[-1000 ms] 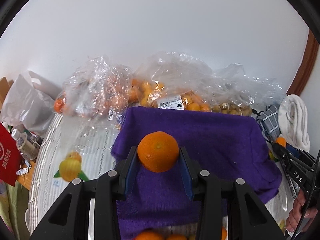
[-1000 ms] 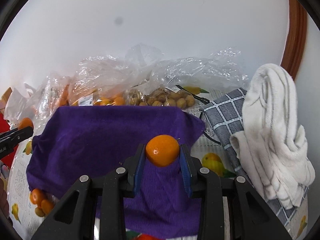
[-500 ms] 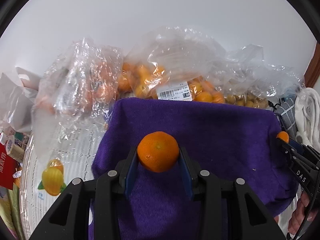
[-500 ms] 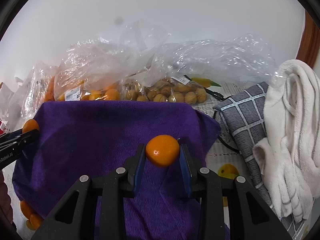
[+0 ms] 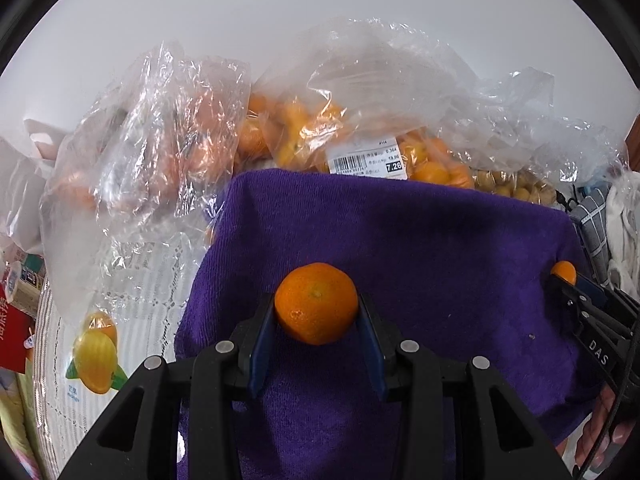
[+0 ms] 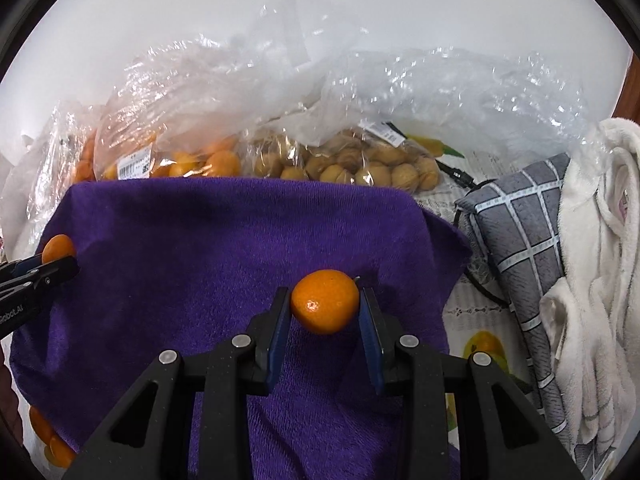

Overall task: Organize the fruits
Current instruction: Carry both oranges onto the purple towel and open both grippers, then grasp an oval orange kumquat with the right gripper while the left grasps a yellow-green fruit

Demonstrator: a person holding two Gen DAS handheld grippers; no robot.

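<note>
A: Where's the fruit right now?

B: One tangerine sits pinched between the blue pads of the left gripper, held above the purple towel. A second, smaller tangerine is clamped the same way in the right gripper, over the right part of the same towel. Both sets of jaws are narrowed onto the fruit, pads pressing its sides, nothing else between them.

A: And the towel itself?

B: Bare, as far as I can see. No fruit lies on its top surface yet.

A: So how far along would you say this is?

B: Early, I'd judge. Beyond the towel's far edge, a clear plastic bag of oranges with a barcode label is still full, another crumpled bag to its left holds more orange fruit, and a bag of brown nuts lies to the right. A few loose oranges peek out by the towel's near left corner.

A: What else is around?

B: A grey checked cloth and a white towel lie to the right, on a tablecloth printed with lemons.
</note>
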